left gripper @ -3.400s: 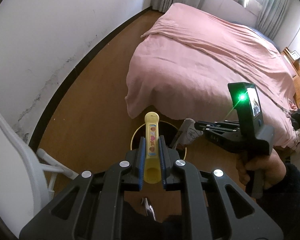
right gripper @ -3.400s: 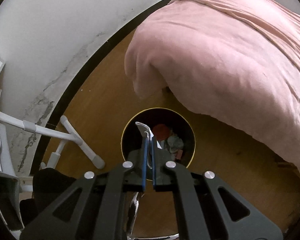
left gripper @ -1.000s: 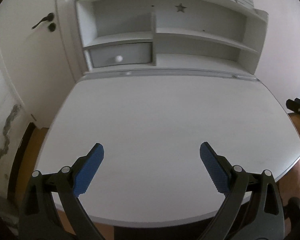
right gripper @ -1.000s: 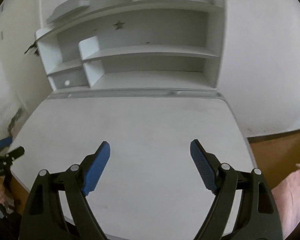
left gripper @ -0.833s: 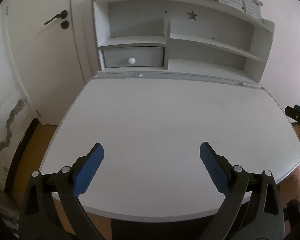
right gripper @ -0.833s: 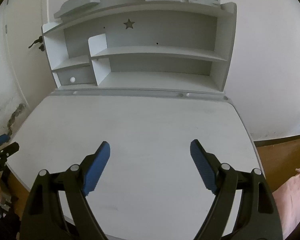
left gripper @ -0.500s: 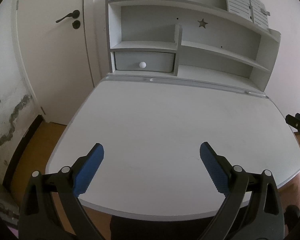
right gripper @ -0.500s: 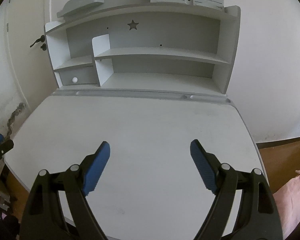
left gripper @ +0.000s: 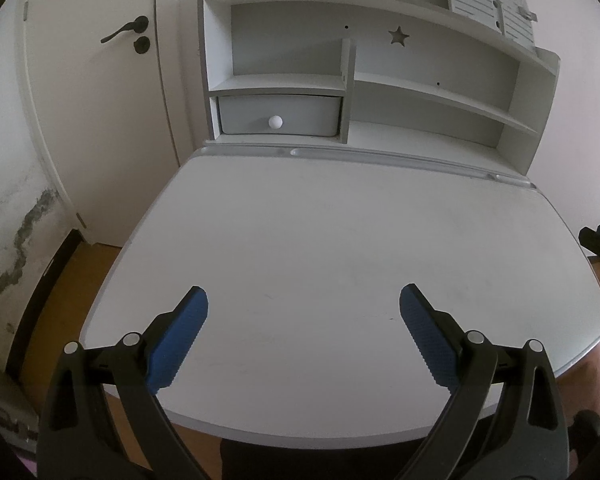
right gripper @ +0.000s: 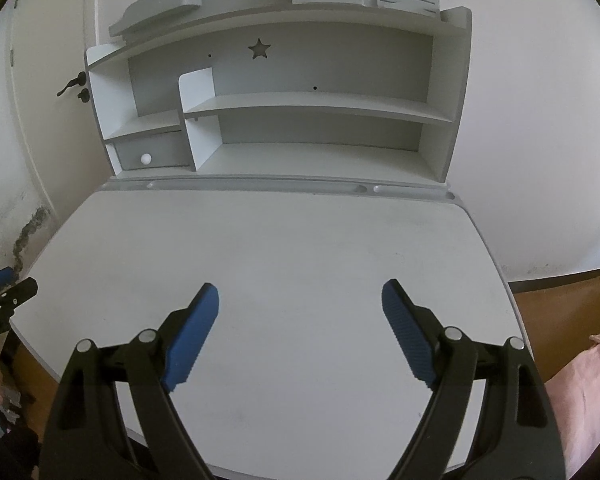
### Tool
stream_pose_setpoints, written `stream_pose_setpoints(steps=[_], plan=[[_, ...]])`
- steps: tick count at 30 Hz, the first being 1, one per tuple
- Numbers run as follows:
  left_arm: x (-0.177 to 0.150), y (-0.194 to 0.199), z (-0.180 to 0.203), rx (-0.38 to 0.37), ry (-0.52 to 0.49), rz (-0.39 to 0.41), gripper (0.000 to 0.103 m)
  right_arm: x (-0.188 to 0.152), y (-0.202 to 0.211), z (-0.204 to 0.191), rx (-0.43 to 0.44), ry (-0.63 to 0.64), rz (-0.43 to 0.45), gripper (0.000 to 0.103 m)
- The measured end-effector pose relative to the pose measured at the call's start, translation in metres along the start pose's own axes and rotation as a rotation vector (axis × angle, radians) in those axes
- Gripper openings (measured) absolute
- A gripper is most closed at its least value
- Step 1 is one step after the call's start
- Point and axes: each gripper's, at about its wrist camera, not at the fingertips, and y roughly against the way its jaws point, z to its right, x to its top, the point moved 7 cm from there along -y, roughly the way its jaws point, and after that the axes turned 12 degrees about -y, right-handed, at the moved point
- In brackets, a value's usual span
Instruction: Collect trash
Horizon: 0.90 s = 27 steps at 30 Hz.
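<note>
I hold my left tool (left gripper: 303, 334) and right tool (right gripper: 300, 332) wide apart over the white table (left gripper: 340, 240), grabbing nothing. I cannot see any trash here.

We count two grippers: the left gripper (left gripper: 303, 300) and the right gripper (right gripper: 300, 296), each with two blue pads. One desk (left gripper: 340, 240) fills the view. At twelve o'clock stands one hutch (right gripper: 320, 104) with one drawer (left gripper: 278, 120) and one star cutout (left gripper: 398, 36). At ten o'clock we see one door (left gripper: 100, 120).
</note>
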Motion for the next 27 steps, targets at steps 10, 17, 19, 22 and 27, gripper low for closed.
stream_pose_setpoints(steps=[10, 17, 19, 22, 27], plan=[[-0.0005, -0.0007, -0.0015, -0.001, 0.0, -0.004, 0.094, -0.0002, 0.0, -0.0032, 0.001, 0.011, -0.003, 0.081], [-0.0026, 0.0022, 0.0008, 0.001, 0.001, -0.003, 0.094, 0.0, 0.0005, -0.0032, -0.001, 0.009, 0.0, 0.081], [-0.0028, 0.0026, 0.0011, 0.002, 0.001, -0.003, 0.094, 0.0002, 0.0004, -0.0036, -0.002, 0.008, 0.002, 0.081], [-0.0026, 0.0018, 0.0013, 0.001, 0.0, -0.004, 0.094, 0.0001, 0.0005, -0.0037, 0.0, 0.009, 0.0, 0.081], [-0.0036, 0.0033, 0.0019, 0.003, 0.001, -0.004, 0.094, 0.0005, 0.0003, -0.0048, -0.003, 0.009, 0.001, 0.081]])
